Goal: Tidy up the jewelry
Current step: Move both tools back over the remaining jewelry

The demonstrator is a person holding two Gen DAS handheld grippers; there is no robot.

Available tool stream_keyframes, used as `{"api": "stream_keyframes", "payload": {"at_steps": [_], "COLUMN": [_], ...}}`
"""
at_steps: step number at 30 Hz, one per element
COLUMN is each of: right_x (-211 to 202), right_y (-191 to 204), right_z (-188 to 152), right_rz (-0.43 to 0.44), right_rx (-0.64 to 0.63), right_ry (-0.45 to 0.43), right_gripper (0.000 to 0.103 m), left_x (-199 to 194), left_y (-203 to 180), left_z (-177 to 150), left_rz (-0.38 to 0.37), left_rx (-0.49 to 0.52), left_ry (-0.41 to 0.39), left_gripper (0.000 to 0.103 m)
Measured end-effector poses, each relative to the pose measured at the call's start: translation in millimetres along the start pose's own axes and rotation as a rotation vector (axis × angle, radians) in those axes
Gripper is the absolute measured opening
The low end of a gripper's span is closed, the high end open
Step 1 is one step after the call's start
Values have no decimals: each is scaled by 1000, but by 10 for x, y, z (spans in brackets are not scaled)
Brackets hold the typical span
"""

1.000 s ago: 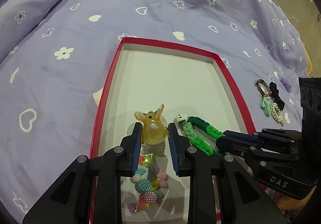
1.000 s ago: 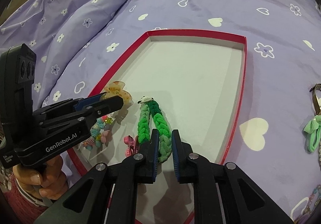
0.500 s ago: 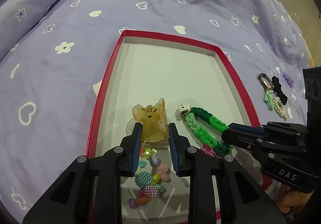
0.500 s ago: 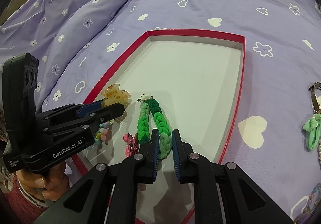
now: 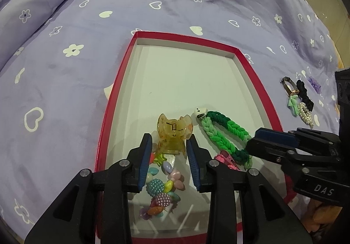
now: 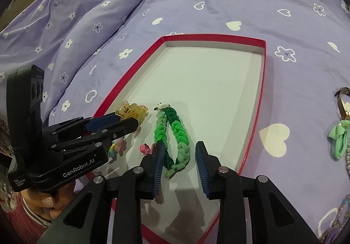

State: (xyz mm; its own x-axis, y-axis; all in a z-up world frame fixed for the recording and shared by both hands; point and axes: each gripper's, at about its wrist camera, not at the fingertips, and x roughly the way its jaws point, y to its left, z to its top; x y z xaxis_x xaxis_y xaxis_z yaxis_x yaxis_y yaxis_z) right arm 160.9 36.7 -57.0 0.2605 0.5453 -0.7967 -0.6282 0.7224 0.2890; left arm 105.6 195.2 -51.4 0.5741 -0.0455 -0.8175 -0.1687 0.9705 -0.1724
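A red-rimmed tray lies on the purple bedspread. In it lie a yellow hair claw, a green braided band, a beaded bracelet and a pink clip. My left gripper is open, its blue pads either side of the claw's near end, which rests on the tray. My right gripper is open around the band's near end, which lies on the tray.
On the bedspread right of the tray lie a watch, a black scrunchie, a mint bow with pearls and a purple flower. A folded duvet lies to the left.
Both grippers have opened: the left let go of the yellow claw and the right let go of the green band. Both items now rest in the tray.
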Motion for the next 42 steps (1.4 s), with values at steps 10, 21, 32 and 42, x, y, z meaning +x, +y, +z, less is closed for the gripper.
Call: {"api": "stream_keyframes", "payload": {"at_steps": [10,21,32,42], "right_x": [-416,-978,-1466,-1728], "right_y": [-90,-607,-1175,-1588], "right_z": [-65,-315,-600,-749], "right_rz": [1,-59,-136,-186], "right_rx": [30,145,266,338], "right_ry": [-83,-167,-238,-281], "right_gripper": [38,38,44,44], "left_x": [-327,-505,-428,-282], "left_y": [-108,-575,-1118,-1510], "left_z": [2,98,113,141], "left_rz": [-12,-69,-130,-155], "left_rx": [-3,49,107,166], "left_ry": [-53,-77,-42,-7], "left_gripper": [55,60,62,62]}}
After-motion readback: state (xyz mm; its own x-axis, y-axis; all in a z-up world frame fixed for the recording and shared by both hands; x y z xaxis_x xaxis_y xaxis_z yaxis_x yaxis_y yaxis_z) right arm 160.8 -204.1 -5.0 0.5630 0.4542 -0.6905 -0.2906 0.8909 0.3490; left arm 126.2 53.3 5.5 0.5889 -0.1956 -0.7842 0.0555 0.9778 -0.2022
